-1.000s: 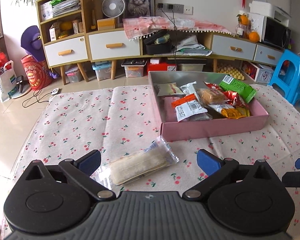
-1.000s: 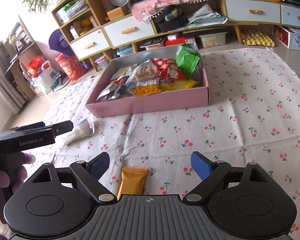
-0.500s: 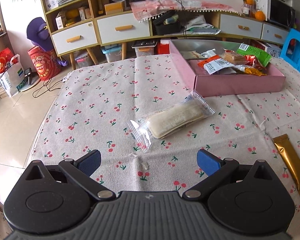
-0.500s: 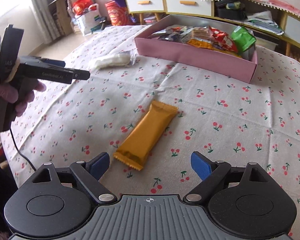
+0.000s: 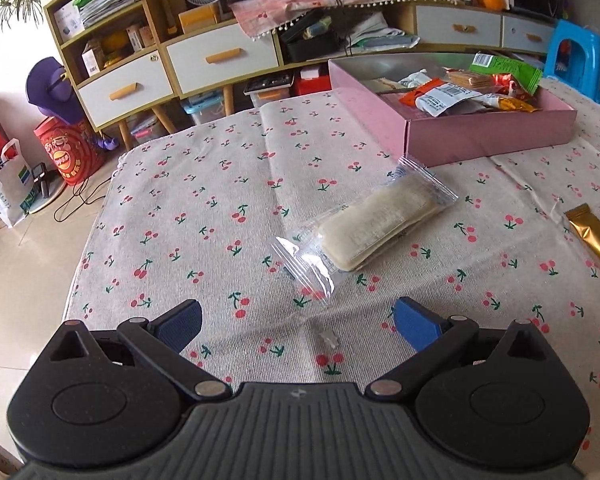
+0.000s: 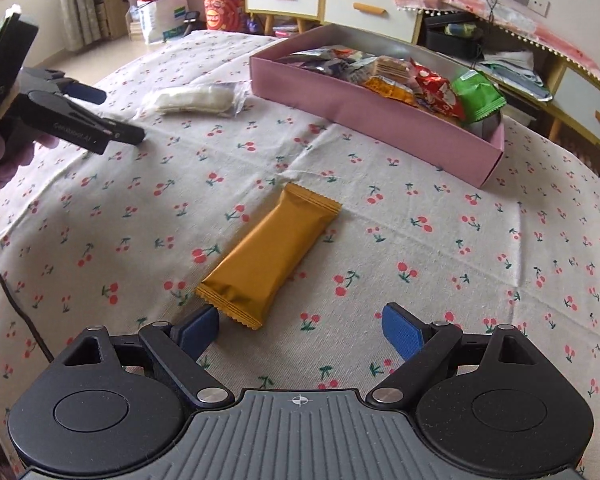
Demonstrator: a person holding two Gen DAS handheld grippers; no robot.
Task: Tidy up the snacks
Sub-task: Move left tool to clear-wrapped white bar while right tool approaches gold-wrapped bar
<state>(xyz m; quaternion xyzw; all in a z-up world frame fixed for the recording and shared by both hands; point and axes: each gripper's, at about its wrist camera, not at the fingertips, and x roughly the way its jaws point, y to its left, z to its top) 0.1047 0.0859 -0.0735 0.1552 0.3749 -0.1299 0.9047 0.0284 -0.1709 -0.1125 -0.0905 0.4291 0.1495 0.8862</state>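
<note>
A clear packet of pale wafers [image 5: 374, 225] lies on the cherry-print tablecloth just beyond my open, empty left gripper [image 5: 298, 322]. It also shows in the right wrist view [image 6: 196, 98]. A gold snack bar [image 6: 270, 254] lies just ahead of my open, empty right gripper [image 6: 300, 328], its near end by the left finger; its end shows in the left wrist view [image 5: 596, 238]. A pink box [image 5: 488, 134] holding several snack packets stands behind both; it also shows in the right wrist view [image 6: 364, 114]. The left gripper [image 6: 100, 120] appears at the left of the right wrist view.
A small clear scrap [image 5: 328, 338] lies on the cloth between my left fingers. The table's left edge [image 5: 96, 216] drops to a tiled floor. Cabinets with drawers [image 5: 220, 56], a blue stool [image 5: 584, 60] and bags stand beyond the table.
Both grippers have pulled back and tilted. The wafer packet and gold bar now lie further ahead in their views. Both grippers stay open, and the snacks have not moved.
</note>
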